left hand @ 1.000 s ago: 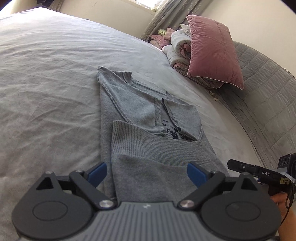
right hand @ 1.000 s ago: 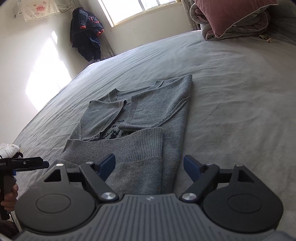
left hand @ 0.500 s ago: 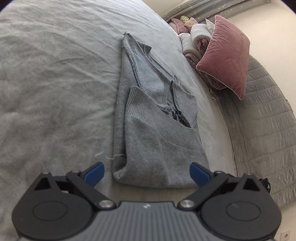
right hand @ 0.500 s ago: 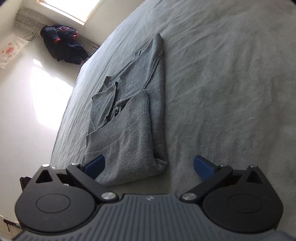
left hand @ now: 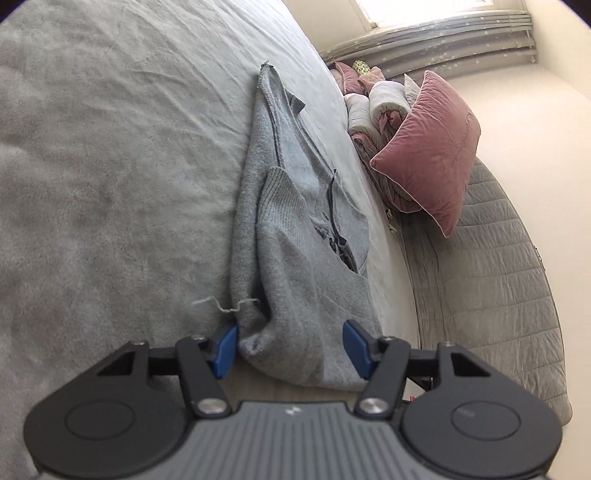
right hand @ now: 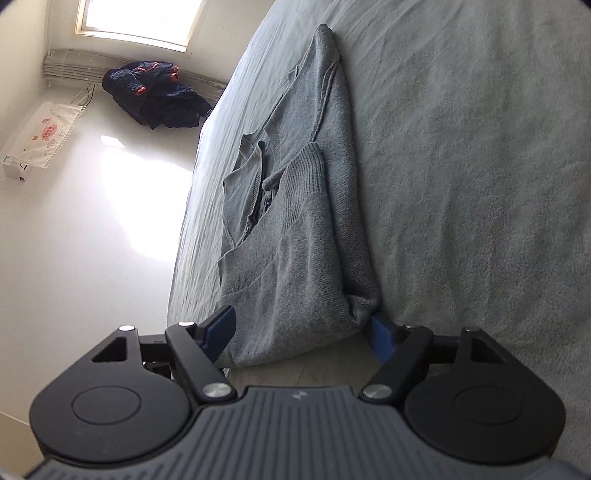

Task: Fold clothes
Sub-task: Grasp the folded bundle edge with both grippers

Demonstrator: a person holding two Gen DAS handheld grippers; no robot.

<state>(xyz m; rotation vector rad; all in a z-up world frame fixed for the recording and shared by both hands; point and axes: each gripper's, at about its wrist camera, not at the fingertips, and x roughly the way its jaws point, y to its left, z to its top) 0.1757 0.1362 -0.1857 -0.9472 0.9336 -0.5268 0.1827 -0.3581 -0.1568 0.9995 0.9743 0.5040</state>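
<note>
A grey knit sweater point(left hand: 295, 236) lies partly folded on the grey bed, its ribbed hem turned up over the chest; it also shows in the right wrist view point(right hand: 295, 229). My left gripper point(left hand: 290, 349) is open, its blue pads on either side of the sweater's near folded edge. My right gripper point(right hand: 303, 332) is open too, straddling the same near fold at its other corner. A loose thread point(left hand: 221, 304) trails from the fold by the left pad.
A pink pillow point(left hand: 428, 147) and rolled bedding point(left hand: 373, 107) lean on the quilted grey headboard point(left hand: 491, 266). Dark clothes point(right hand: 155, 92) hang on the far wall under a window point(right hand: 136, 18). The grey bedsheet point(left hand: 110, 166) spreads around the sweater.
Both grippers have rolled sideways and come down to the sweater's near fold. Their jaws have narrowed around the fold but remain open.
</note>
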